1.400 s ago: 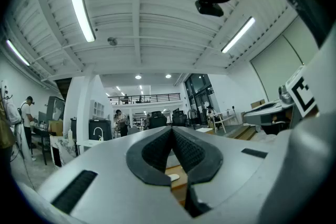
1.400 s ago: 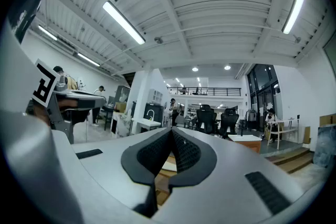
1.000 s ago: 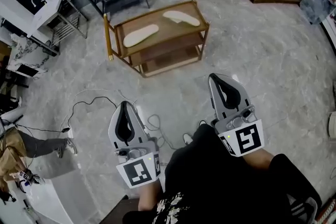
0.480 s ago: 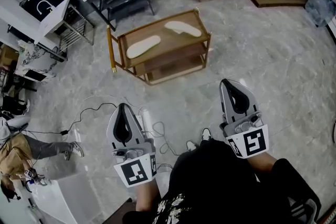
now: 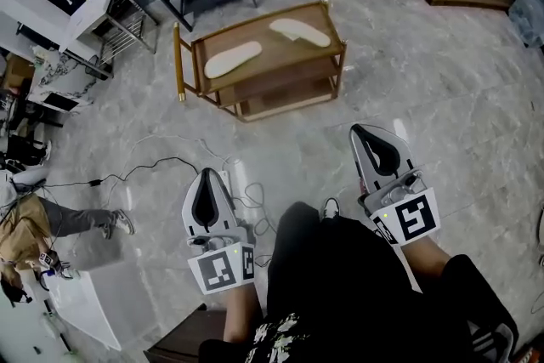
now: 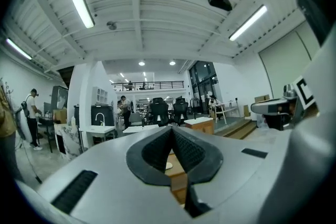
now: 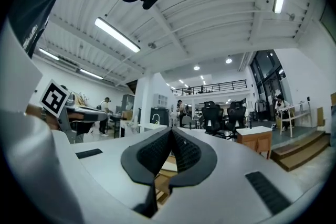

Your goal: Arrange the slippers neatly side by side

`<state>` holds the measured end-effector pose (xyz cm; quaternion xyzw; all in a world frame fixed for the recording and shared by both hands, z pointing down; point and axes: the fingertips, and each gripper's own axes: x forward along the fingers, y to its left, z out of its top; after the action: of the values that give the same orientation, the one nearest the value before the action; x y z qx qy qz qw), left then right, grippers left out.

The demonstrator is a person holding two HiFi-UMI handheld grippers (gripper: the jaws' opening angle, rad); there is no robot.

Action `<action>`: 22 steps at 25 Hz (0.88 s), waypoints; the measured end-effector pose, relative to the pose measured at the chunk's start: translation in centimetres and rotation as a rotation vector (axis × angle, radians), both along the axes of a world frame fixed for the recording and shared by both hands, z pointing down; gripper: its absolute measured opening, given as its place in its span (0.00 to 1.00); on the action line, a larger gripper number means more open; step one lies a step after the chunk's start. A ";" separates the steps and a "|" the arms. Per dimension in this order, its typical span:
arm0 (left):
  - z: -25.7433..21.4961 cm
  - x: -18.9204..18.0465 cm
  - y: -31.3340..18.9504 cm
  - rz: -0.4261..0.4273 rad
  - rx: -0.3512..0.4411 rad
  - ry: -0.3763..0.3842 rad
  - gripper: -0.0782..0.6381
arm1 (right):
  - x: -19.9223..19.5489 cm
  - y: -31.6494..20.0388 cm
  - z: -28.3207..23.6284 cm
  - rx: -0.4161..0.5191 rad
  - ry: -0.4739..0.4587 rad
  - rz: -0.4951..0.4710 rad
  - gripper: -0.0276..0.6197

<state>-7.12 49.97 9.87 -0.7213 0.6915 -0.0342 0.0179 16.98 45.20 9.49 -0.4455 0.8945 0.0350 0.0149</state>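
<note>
Slippers (image 5: 232,58) lie on the top shelf of the wooden rack (image 5: 285,100), well ahead of me across the stone floor. One is toward the left end, and the second slipper (image 5: 299,31) is toward the far right corner. They are apart and splayed at different angles, not yet a tidy pair.

Over the last second very little has changed out there. Both slippers keep exactly the same spots and angles on the shelf, and the rack looks no nearer in the head view. What has shifted is me. My right gripper (image 5: 364,132) has drifted toward the right side of that view, and my left gripper (image 5: 206,174) has settled slightly lower in it. Both point level toward the rack.

My fingers are pressed together on both sides, pad against pad with nothing between them. Each gripper view shows only a sliver of the wooden rack beyond the closed tips.

I judge that the arranging has not begun and this is only the approach. I need to close the gap to the rack and spread the fingers before reaching for either slipper. A loose cable (image 5: 144,170) trails over the floor to my left, and I should step clear of it.
</note>
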 end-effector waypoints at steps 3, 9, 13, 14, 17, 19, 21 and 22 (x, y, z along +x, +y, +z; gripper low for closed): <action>0.3 -0.5 0.2 -0.016 -0.012 -0.022 0.11 | -0.1 -0.6 1.5 -0.047 -0.009 -0.009 0.04; 0.3 -1.4 -0.3 -0.045 0.012 -0.046 0.11 | -1.9 -1.0 2.0 -0.046 0.016 -0.072 0.04; 0.1 -1.1 -1.7 -0.017 0.035 -0.056 0.11 | -1.4 -1.6 2.2 -0.053 0.020 -0.042 0.04; 0.1 -1.0 -2.0 -0.011 0.037 -0.054 0.11 | -1.2 -1.7 2.2 -0.055 0.024 -0.032 0.04; -0.1 -0.7 -3.0 0.011 0.041 -0.046 0.11 | -0.7 -2.1 2.2 -0.058 0.030 -0.006 0.04; 0.1 -0.5 -3.8 0.028 0.036 -0.030 0.11 | -0.5 -2.5 2.0 -0.051 0.035 0.010 0.04; 0.4 -0.2 -4.5 0.043 0.029 -0.013 0.11 | -0.2 -2.7 2.1 -0.051 0.043 0.023 0.04; 0.4 0.0 -4.8 0.049 0.030 -0.015 0.11 | 0.1 -2.9 2.3 -0.056 0.047 0.030 0.04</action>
<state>-7.10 45.18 10.22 -0.7374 0.6739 -0.0289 0.0349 17.06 42.30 11.78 -0.4580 0.8885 0.0206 -0.0193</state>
